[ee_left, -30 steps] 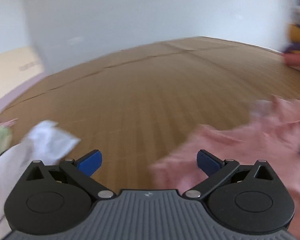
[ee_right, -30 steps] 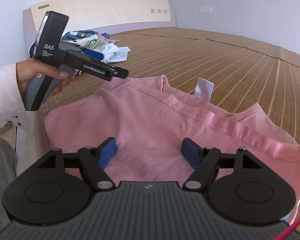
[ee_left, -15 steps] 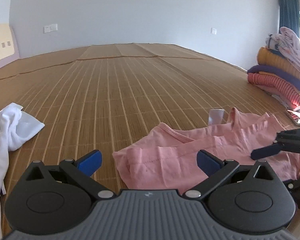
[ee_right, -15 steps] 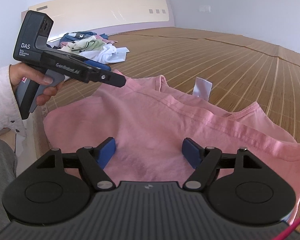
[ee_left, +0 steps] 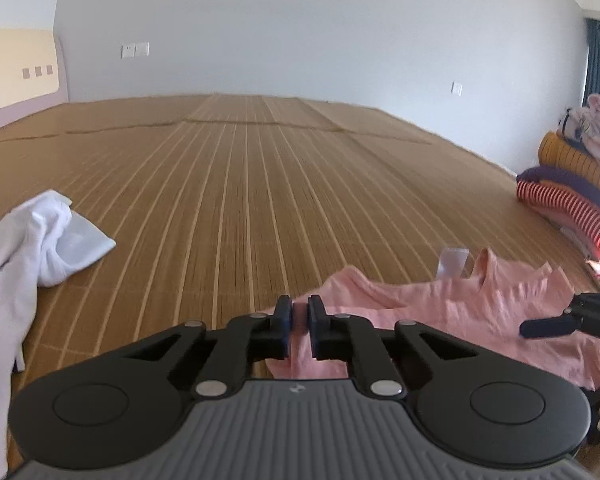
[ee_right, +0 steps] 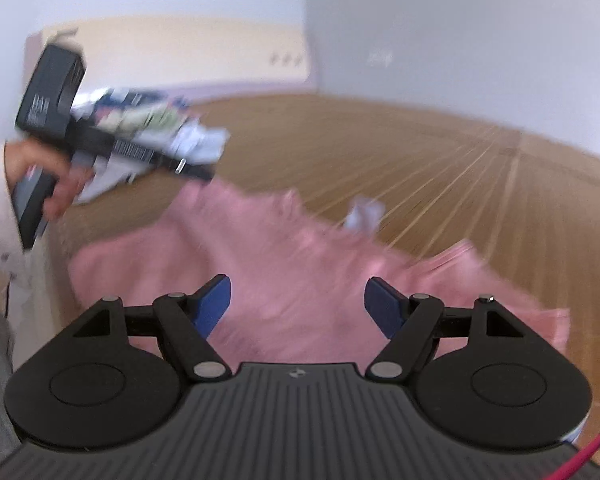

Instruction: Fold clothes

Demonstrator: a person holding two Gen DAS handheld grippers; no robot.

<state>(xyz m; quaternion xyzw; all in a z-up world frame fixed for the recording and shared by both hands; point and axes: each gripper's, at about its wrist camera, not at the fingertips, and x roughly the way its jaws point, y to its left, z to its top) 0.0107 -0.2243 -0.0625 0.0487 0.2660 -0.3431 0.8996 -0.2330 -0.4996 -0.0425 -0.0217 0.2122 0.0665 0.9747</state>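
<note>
On the bamboo mat (ee_left: 260, 208), rumpled pink shirt (ee_left: 440, 312) lies spread, edge pinched.

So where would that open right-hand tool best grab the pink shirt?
Probably the shirt's near right edge. The pink shirt lies flat on the mat, so only its edge gives a fold to pinch. The left tongs already hold the left corner; the right tongs would come in low from the near side.

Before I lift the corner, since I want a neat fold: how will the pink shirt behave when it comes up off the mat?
The pink shirt lies rumpled in soft ridges, so it will probably droop from the left tongs, shut on its edge. It looks thin, likely light. On the slatted mat it may drag and bunch rather than slide flat.
</note>
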